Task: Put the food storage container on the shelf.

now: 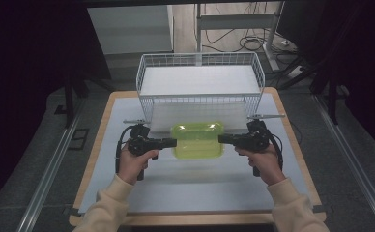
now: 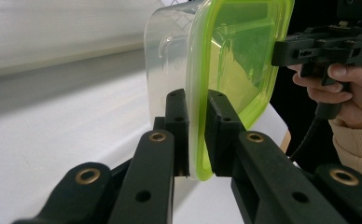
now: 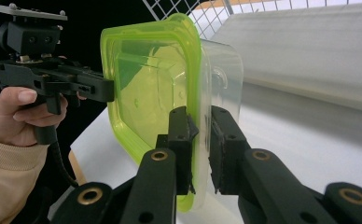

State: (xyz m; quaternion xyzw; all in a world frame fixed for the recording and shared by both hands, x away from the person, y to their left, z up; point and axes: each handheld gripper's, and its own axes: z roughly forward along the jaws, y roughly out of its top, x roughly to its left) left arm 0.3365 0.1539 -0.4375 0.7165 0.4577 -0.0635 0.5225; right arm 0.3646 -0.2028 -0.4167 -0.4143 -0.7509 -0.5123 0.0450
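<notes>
Nearest the person's side of the table [image 1: 195, 193], the left gripper [image 1: 168, 143] and right gripper [image 1: 225, 139] are clamping opposite rim edges of the lidded green container [image 1: 198, 139], at 9 and 3 o'clock, probably to be keeping it level. Both pairs of jaws are pinching the lid flange. Beyond it, at 12 o'clock, the wire basket [image 1: 200, 99] is standing just behind. Whether the container is holding anything is hard to tell.

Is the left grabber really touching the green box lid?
Touching. The left gripper view shows the left gripper with its two black jaws pressed on either side of the green lid's rim.
</notes>
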